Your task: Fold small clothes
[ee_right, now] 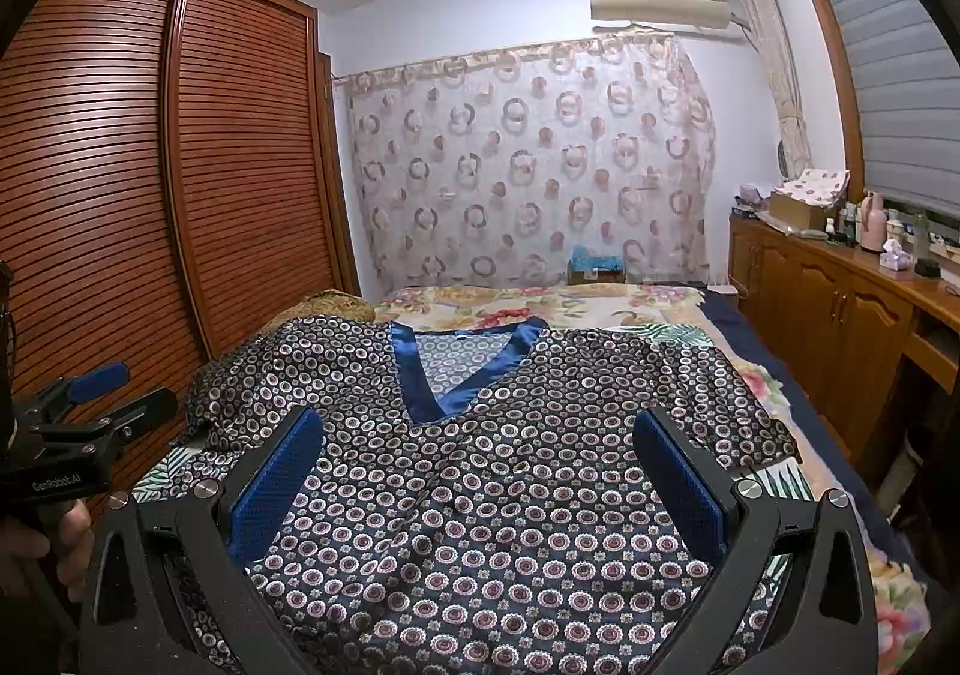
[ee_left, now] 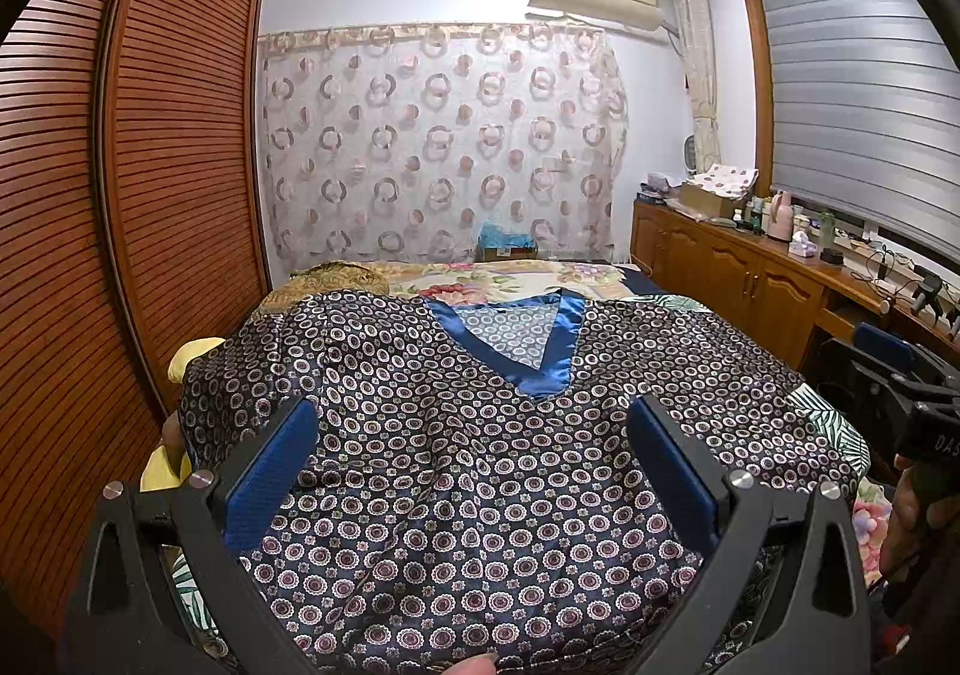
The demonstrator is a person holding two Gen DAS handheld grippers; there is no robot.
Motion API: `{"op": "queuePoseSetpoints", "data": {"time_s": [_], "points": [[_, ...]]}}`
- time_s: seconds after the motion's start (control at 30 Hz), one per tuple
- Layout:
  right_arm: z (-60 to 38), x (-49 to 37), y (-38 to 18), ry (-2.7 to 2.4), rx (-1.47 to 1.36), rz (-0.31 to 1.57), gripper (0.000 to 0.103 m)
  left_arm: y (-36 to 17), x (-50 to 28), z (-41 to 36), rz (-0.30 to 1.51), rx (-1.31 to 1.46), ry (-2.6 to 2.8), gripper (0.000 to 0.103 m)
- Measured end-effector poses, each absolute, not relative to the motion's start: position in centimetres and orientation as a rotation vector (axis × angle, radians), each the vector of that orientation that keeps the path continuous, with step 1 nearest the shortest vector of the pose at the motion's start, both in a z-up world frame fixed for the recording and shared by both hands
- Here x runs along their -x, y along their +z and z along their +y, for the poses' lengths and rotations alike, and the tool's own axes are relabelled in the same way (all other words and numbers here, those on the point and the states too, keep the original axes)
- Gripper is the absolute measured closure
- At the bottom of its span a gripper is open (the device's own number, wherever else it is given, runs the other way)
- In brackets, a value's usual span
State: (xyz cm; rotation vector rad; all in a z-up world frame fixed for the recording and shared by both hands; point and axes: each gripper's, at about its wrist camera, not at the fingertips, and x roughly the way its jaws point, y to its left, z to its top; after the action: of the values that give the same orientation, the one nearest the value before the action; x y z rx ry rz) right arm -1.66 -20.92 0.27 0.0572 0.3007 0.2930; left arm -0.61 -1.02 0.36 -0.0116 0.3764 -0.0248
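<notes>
Left wrist view: both grippers (ee_left: 473,465) (ee_right: 479,471) gape over patterned shirt (ee_left: 480,435) on bed (ee_left: 540,273).

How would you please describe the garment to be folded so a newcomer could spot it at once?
Start at the bed beside the slatted wooden wardrobe. Spread flat across its near end lies a dark satin V-neck top printed with small rings. Its shiny plain blue neckband sets it apart from the pale floral bedspread beneath.
</notes>
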Motion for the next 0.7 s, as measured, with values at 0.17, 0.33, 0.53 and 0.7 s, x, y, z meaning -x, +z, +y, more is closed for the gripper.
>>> {"op": "queuePoseSetpoints", "data": {"time_s": [0.17, 0.33, 0.53, 0.7], "points": [[-20.9, 1.4, 0.1, 0.297, -0.061, 0.307, 0.0, 0.1, 0.5, -0.8, 0.385, 0.016, -0.024, 0.0], [-20.6, 0.6, -0.2, 0.311, -0.055, 0.325, 0.0, -0.8, 0.0, -0.1, 0.405, 0.023, -0.019, 0.0], [-19.5, -1.3, -1.5, 0.355, -0.042, 0.379, 0.0, -2.5, -1.2, 1.4, 0.461, 0.038, -0.004, 0.0], [-19.0, -2.9, -1.8, 0.376, -0.026, 0.401, 0.0, -3.7, -1.8, 2.8, 0.491, 0.048, 0.011, 0.0]]}}
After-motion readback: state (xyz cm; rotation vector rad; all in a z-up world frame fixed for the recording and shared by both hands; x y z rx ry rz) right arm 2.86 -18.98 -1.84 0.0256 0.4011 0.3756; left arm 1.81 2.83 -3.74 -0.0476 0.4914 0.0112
